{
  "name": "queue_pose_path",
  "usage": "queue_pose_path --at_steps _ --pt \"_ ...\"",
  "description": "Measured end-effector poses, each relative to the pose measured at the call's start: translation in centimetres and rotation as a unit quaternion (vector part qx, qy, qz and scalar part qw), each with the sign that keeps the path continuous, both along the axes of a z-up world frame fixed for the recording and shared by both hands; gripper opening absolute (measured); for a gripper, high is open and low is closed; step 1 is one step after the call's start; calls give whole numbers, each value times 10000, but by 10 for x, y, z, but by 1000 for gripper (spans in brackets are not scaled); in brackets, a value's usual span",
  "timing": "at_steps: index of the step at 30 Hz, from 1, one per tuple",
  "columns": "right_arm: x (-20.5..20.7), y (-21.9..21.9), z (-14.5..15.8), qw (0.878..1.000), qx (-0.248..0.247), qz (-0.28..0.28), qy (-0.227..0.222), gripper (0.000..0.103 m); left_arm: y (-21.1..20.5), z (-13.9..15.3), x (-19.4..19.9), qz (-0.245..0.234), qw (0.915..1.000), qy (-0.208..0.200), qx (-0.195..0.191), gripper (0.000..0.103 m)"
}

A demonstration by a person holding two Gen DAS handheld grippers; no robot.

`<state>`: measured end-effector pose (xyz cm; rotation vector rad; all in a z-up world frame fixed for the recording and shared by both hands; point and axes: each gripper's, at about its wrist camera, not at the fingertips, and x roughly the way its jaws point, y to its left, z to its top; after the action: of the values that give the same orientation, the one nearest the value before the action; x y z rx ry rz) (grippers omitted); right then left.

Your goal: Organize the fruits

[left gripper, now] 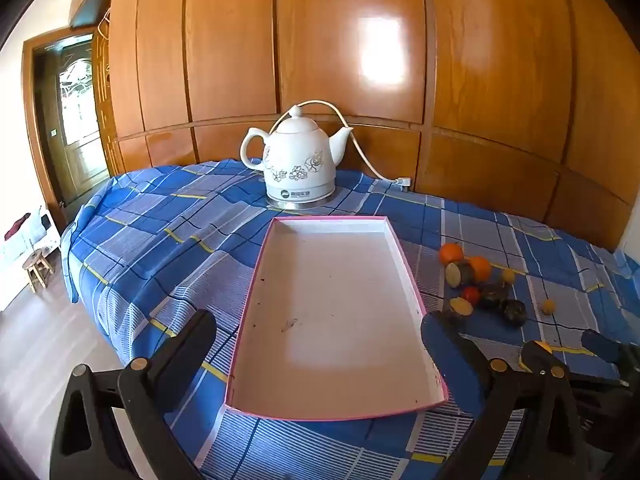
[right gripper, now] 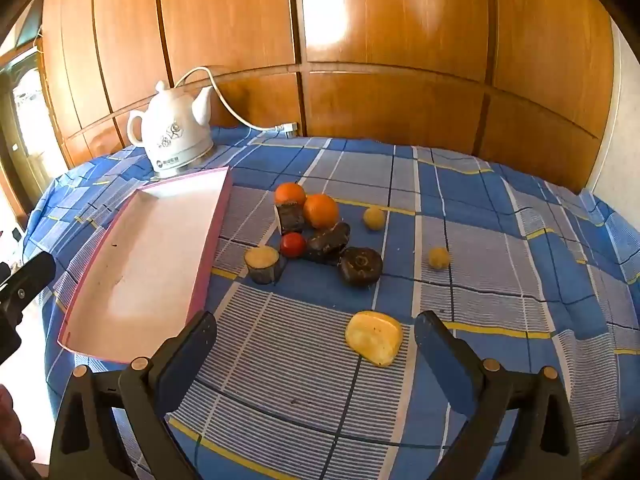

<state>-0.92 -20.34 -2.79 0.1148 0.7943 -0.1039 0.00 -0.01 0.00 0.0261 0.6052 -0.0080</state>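
Your left gripper [left gripper: 320, 334] hangs over the tray [left gripper: 412, 280], fingers spread, holding nothing. Your right gripper [right gripper: 316, 334] is spread too, yellow fruit [right gripper: 374, 342] between its fingers; the other fruits [right gripper: 320, 210] sit just right of the tray.

white kettle [left gripper: 299, 160], checked blue cloth [left gripper: 160, 216]

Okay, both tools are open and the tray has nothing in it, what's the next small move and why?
Probably ease the right tool forward and close on the yellow fruit piece. It lies nearest, between the open fingers, apart from the other fruit, while the pink tray sits empty beside it.
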Motion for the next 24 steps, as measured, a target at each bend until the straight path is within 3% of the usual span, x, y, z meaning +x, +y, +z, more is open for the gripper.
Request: queue_pose_path --at_steps 14,24 --pt "0 13 5 9992 -314 168 -160 101 20 -4 9 373 9992 111 -108 103" --pt "0 18 7 9986 -405 251 -236 101 8 -5 6 79 9999 48 -108 103"
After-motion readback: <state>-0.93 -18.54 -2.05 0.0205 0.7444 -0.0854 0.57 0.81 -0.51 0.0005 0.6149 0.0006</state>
